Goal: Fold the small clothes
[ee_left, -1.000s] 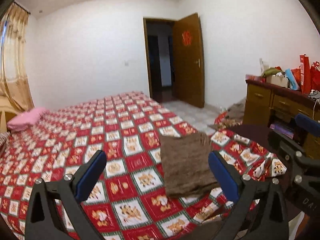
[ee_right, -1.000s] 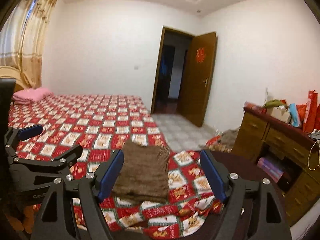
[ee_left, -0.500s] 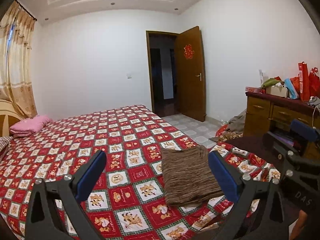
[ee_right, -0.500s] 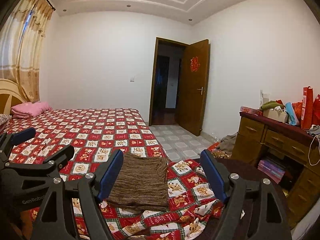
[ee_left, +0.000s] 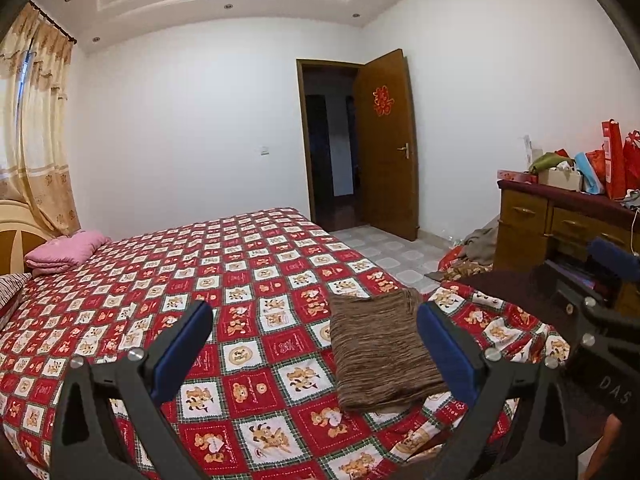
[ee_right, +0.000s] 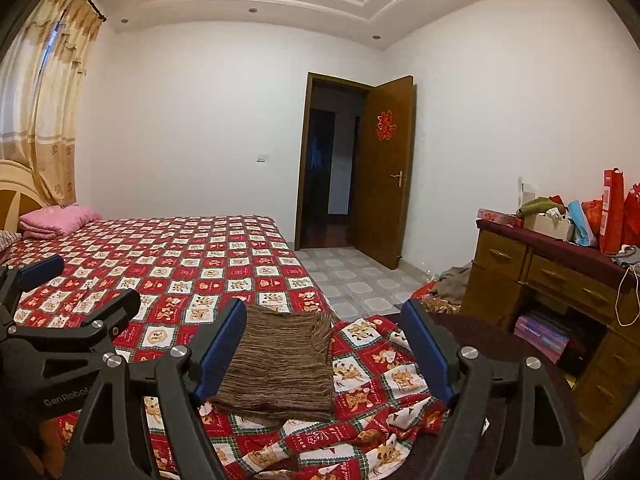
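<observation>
Looking out over a wide bed (ee_left: 240, 280) under a red checked quilt with bear prints, filling the left and centre. Flanked on the far right by a cluttered wooden dresser (ee_left: 528, 216), with a folded pink cushion (ee_left: 68, 250) far left at the headboard.

Now down to the piece that counts: a brown ribbed knit garment (ee_left: 380, 352), lying flat as a neat rectangle on the near right corner of the bed, fringe at its far edge. Not shifted at all in the last second.

Tipped upward since a second ago, though, both views: more ceiling, less quilt. Backing off, by the look of it.

Left gripper (ee_left: 314, 312) spread wide, nothing between the blue pads. Right gripper (ee_right: 324, 308) equally wide, empty, clear of the cloth.

Reads as a finished fold, released and left alone. Probably time for the next small item.
</observation>
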Tool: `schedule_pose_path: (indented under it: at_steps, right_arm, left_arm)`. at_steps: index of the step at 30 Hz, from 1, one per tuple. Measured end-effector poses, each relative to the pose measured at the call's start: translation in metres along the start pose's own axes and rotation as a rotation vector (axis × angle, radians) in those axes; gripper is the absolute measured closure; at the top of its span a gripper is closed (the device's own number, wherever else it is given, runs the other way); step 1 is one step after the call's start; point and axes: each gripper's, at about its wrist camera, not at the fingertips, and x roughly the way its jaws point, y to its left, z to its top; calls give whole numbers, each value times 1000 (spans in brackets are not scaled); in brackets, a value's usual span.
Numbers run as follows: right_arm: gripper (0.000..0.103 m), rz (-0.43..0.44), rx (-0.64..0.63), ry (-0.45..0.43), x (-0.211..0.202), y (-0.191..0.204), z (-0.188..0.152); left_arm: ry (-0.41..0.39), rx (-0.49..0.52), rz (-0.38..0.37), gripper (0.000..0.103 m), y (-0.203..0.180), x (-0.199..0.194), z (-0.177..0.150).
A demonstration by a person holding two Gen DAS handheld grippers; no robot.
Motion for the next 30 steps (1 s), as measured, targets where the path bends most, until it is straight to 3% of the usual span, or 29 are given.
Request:
schedule_pose_path:
  at_steps: [30]
  right_arm:
    - [23, -6, 17, 22, 8, -6, -4]
  left_arm:
    - [17, -5, 40, 0, 8, 9, 1]
